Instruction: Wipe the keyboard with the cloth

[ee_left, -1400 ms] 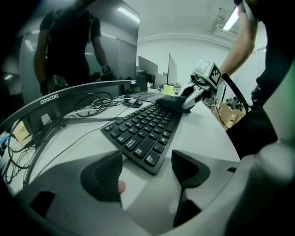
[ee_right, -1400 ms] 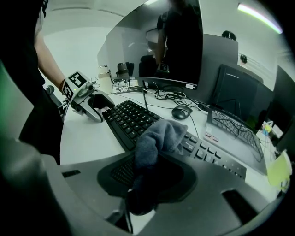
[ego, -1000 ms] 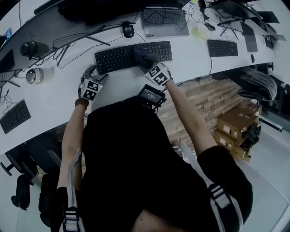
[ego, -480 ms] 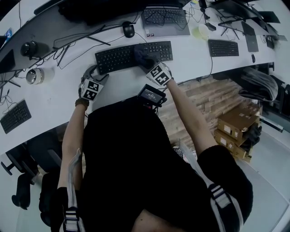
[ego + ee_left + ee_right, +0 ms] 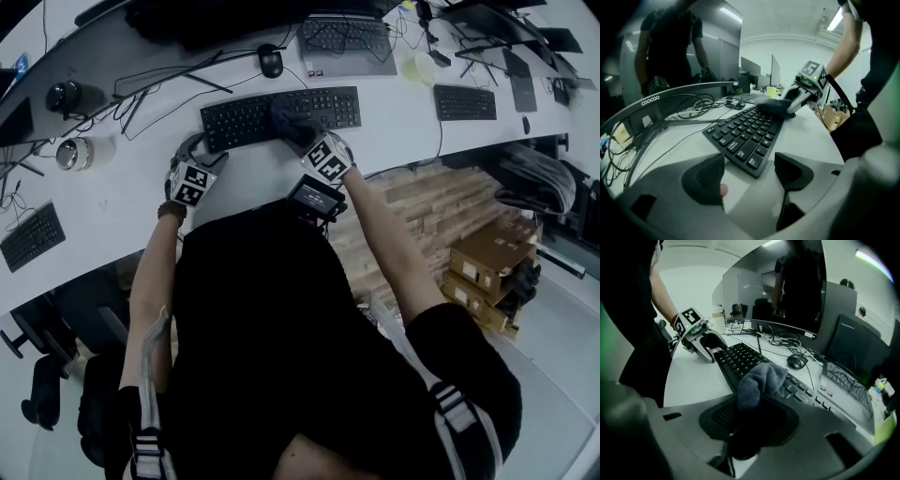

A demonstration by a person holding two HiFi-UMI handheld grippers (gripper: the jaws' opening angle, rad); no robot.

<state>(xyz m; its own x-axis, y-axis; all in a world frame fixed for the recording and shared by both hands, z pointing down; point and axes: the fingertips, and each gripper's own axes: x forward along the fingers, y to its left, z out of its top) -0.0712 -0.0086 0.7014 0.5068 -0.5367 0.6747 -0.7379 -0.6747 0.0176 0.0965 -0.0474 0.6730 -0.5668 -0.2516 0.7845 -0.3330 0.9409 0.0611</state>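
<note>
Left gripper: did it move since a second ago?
No. The left gripper stays beside the keyboard's left end, just as before.

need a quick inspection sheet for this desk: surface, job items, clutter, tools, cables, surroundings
surface: white desk, bare between the two tools
job's things: black keyboard lying flat; dark cloth bunched on its keys, right of the middle
clutter: mouse, laptop, second keyboard to the right, third keyboard at far left, round metal container
tools: left tool open, nothing pinched, at the keyboard's left end; right tool shut on the cloth
cables: black cables looping behind the keyboard
surroundings: cardboard boxes and wooden pallet on the floor at right; chair at lower left
</note>
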